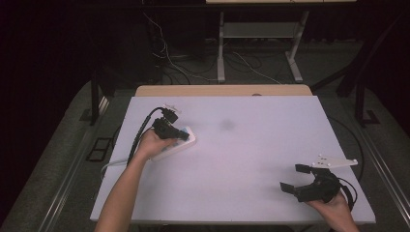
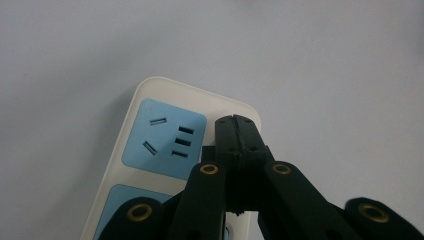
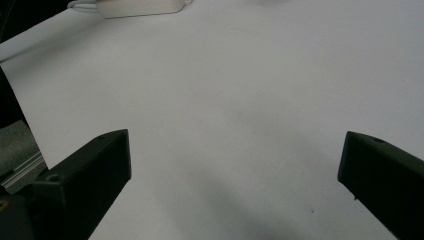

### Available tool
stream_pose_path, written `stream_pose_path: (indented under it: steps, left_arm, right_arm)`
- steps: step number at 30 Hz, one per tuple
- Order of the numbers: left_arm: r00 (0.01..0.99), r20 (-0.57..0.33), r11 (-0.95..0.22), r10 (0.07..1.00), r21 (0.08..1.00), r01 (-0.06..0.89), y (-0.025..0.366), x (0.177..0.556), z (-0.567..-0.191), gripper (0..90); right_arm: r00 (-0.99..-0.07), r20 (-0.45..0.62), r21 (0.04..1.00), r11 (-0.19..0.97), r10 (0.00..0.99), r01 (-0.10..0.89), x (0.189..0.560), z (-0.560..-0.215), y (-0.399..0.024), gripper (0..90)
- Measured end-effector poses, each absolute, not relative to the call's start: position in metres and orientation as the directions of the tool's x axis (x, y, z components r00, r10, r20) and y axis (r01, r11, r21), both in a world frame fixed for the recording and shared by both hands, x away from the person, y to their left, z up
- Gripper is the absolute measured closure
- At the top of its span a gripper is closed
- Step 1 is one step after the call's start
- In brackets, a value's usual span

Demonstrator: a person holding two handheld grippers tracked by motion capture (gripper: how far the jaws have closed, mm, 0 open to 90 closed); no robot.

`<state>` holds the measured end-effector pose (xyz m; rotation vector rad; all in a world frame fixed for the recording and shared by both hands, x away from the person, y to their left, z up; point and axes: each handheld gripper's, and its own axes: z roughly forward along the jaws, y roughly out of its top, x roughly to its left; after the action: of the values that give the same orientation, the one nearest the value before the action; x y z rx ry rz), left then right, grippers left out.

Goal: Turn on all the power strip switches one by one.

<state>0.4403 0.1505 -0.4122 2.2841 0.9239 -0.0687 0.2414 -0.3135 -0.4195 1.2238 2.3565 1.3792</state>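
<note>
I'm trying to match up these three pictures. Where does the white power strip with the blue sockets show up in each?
High view: the power strip lies left of centre on the white table, under the left gripper.
Left gripper view: it runs from the lower left to the centre, under the closed fingers.
Right gripper view: its end sits at the top edge, left.
Shared landmark: the white table.

White power strip [image 2: 150,95], blue sockets [image 2: 164,139].

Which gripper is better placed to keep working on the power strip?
Left. The left gripper sits shut on top of the power strip, while the right gripper rests open, far across the table.
</note>
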Motion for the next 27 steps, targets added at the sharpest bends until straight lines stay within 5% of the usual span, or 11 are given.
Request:
stream_pose_path:
  steps: [27]
  left_arm:
    - [0.748, -0.254, -0.485, 0.613, 0.626, 0.61, 0.149, 0.43, -0.401, 89.8]
  right_arm:
    - [-0.65, 0.26, 0.784, 0.238, 0.714, 0.574, 0.242, -0.419, -0.315, 0.6]
